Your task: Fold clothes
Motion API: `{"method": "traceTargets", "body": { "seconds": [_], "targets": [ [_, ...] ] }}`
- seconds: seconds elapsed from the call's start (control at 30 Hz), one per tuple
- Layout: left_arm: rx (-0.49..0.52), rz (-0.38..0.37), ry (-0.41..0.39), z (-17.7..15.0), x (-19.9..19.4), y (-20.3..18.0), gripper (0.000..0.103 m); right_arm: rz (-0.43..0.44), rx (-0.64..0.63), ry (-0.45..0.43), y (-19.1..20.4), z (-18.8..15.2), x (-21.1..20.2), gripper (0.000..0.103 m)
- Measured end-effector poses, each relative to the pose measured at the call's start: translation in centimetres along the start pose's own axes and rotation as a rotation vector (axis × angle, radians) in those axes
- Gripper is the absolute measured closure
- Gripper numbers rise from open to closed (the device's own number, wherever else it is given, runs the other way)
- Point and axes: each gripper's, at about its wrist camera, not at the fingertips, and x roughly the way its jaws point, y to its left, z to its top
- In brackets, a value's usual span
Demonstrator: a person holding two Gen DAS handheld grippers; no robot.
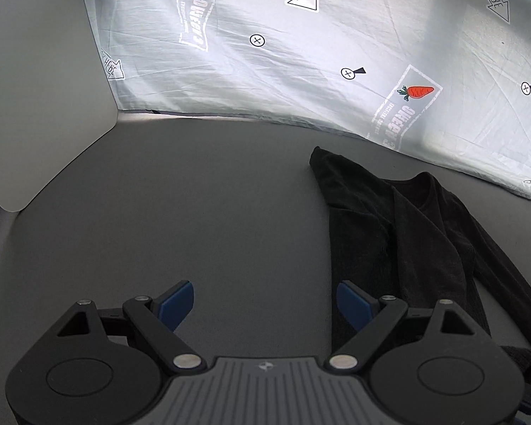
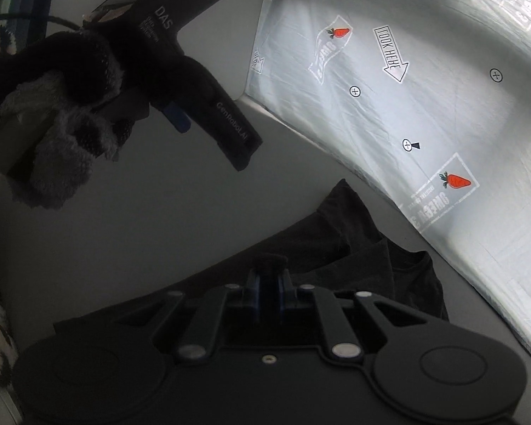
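A black garment (image 1: 407,233) lies folded lengthwise on the dark grey table (image 1: 194,212), its neckline toward the printed sheet. My left gripper (image 1: 265,306) hangs open above bare table just left of the garment, nothing between its blue pads. In the right wrist view my right gripper (image 2: 268,283) is shut on a pinch of the black garment (image 2: 336,248), and the cloth bunches up between its fingers. The left gripper's body (image 2: 194,81) shows at the upper left of that view, held by a hand in a fuzzy sleeve (image 2: 53,113).
A pale sheet printed with carrots and arrows (image 1: 336,53) drapes along the table's far side. A white panel (image 1: 35,88) stands at the table's left end. Bare grey tabletop stretches left of the garment.
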Motion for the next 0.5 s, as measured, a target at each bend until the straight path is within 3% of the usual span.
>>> {"method": "traceTargets", "body": {
  "seconds": [0.2,0.3,0.5],
  "targets": [
    [0.004,0.017,0.02,-2.8,-1.5,1.2,0.014,-0.06,0.088,-0.056,1.5,0.2,-3.1,0.094],
    [-0.006,0.018,0.042,-3.8,-1.6,1.7,0.014,-0.028,0.146,-0.074,1.7,0.3,-4.4,0.094],
    [0.029,0.013,0.081,-5.4,-1.1,1.3,0.014,0.08,-0.018,0.103,6.8,-2.8,-0.5,0.091]
  ]
}}
